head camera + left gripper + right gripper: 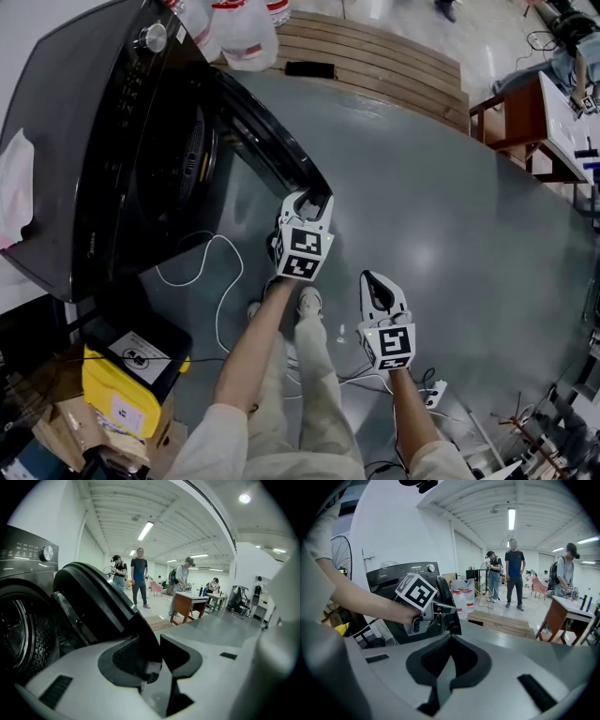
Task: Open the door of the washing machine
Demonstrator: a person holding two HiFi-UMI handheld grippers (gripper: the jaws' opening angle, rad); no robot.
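– Fingers of the left gripper: closed on what?
– On the free edge of the door. Its dark rim sits between both fingers and touches each. Head view agrees: left gripper at the lower right tip of the door, centre of frame.
– Door position?
– Swung well out from the washing machine, which fills the upper left of the head view. One end meets the machine front near the top of frame and the free end points toward centre. Drum exposed at the left edge of the left gripper view. Knob on the panel, top of head view.
– Right gripper?
– Right gripper sits low and right of centre over grey floor, apart from the door. In its own view the right gripper has its fingers a narrow gap apart, with only floor between them.
– Anything else noted?
– White cable looped on the floor below the machine. Yellow box lower left. Bottles at top of frame.
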